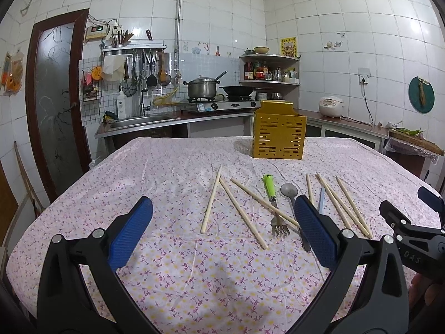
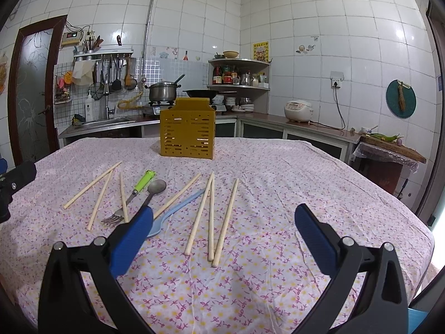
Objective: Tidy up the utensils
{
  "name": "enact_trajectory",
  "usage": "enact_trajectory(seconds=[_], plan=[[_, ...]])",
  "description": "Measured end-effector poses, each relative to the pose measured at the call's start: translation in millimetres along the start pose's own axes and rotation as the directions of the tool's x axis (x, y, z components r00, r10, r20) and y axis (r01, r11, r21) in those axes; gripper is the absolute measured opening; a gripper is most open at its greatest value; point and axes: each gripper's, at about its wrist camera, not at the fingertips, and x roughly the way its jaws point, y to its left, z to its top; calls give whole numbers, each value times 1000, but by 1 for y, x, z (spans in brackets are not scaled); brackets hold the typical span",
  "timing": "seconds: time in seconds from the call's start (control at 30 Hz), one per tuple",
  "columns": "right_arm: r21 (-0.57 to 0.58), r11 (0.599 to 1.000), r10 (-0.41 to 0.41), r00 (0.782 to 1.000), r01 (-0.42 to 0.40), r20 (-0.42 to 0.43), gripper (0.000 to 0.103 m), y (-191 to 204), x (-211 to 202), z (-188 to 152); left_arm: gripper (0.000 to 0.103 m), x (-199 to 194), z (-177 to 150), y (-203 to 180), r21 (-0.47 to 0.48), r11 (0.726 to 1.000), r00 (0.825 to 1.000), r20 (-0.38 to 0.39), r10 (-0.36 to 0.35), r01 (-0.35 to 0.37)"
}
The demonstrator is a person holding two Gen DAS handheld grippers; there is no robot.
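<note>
While both tools hover above the cloth, nothing is pinched in either one.
Left gripper [image 1: 222, 222]: jaws spread wide; black plastic arms with round metal rivets, each tipped by a long blue pad with a fine ribbed grip.
Right gripper [image 2: 224, 229]: jaws likewise spread wide and empty, same black arms and textured blue pads; its left pad overlaps the spoon handles in view.
Chopsticks [image 2: 226, 218]: pale wooden sticks, slender and tapered, lying loose on the tabletop; three to the right nearly meet at their near tips, others lie scattered and crossed among the cutlery.
Fork [image 1: 274, 207]: metal tines, glossy lime-green plastic handle, one chopstick lying across its neck.
Metal spoon [image 2: 157, 188]: dull grey oval bowl, thin handle, just beside the fork.
Plastic spoon [image 2: 178, 208]: light blue, flat and smooth, between the metal spoon and the three chopsticks.
Utensil holder [image 1: 279, 132]: mustard-yellow box, upright, walls punched with short horizontal slots, standing well behind the utensils.
Tabletop [image 2: 292, 172]: covered by a wrinkled white cloth printed with small purple and yellow flowers.
</note>
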Motion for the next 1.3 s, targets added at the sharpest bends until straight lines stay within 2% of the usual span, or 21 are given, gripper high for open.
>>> enact_trajectory(seconds=[0.17, 0.3, 0.47, 0.63, 0.87, 1.0, 1.17, 1.3], plan=[[5, 1000, -1, 1000, 1, -12, 99, 0, 5, 4, 98, 9, 2, 2, 5, 1000, 999, -22, -29, 30], [-7, 999, -34, 999, 34, -7, 99, 1, 9, 10, 98, 15, 5, 3, 16, 1000, 1000, -20, -16, 16], [-43, 997, -73, 995, 70, -67, 99, 5, 26, 21, 98, 31, 14, -1, 52, 999, 998, -62, 6, -3], [-74, 997, -31, 994, 23, -104, 99, 10, 44, 33, 98, 51, 26, 6, 22, 1000, 994, -105, -7, 9], [-106, 994, -52, 984, 33, -173, 99, 14, 76, 39, 98, 81, 35, 17, -3, 1000, 986, -169, 7, -8], [-118, 992, -58, 981, 36, -186, 99, 15, 92, 45, 98, 99, 39, 20, -17, 1000, 978, -208, -4, 1], [-132, 991, -63, 977, 36, -204, 99, 18, 114, 54, 98, 127, 41, 23, -22, 1000, 961, -277, 7, -14], [-123, 991, -81, 969, 53, -233, 99, 13, 135, 60, 98, 143, 47, 27, -6, 999, 956, -291, 33, -36]])
